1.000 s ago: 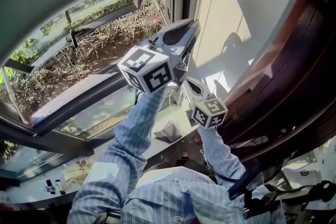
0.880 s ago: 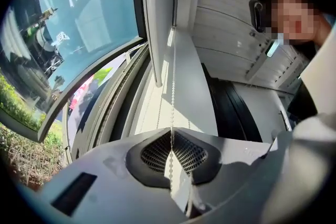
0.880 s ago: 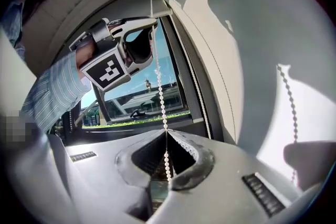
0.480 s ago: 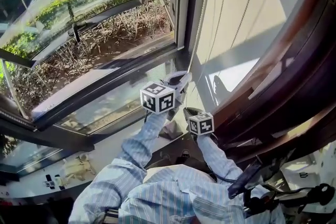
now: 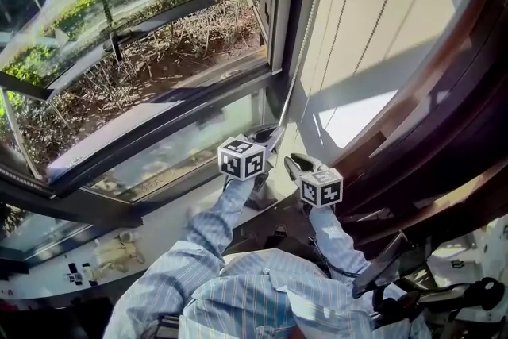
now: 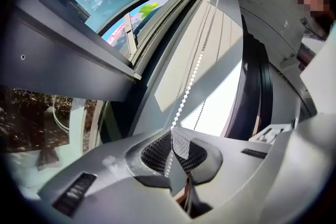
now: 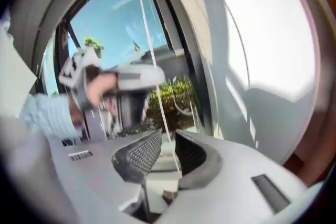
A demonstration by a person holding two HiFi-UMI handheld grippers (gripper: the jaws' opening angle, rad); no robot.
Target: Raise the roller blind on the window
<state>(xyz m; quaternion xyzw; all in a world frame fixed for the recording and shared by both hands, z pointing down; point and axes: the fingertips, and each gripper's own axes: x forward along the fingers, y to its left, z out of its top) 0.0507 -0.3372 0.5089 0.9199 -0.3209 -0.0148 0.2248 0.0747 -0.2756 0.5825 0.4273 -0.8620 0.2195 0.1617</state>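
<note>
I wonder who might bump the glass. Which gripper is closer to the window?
Left. The left gripper, pinching the bead chain, is beside the window. The right gripper, its jaws just opening around the chain, sits farther off, toward the wall.

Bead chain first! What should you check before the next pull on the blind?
1. Left gripper shut on the bead chain: ok.
2. Right gripper gripping: not ok; jaws have just been opening, chain runs loose between them.
3. Chain untangled above the left gripper: ok.
4. Window glass uncovered: ok in the head view.
5. Blind fully raised: cannot tell; its bottom edge is out of view.
</note>
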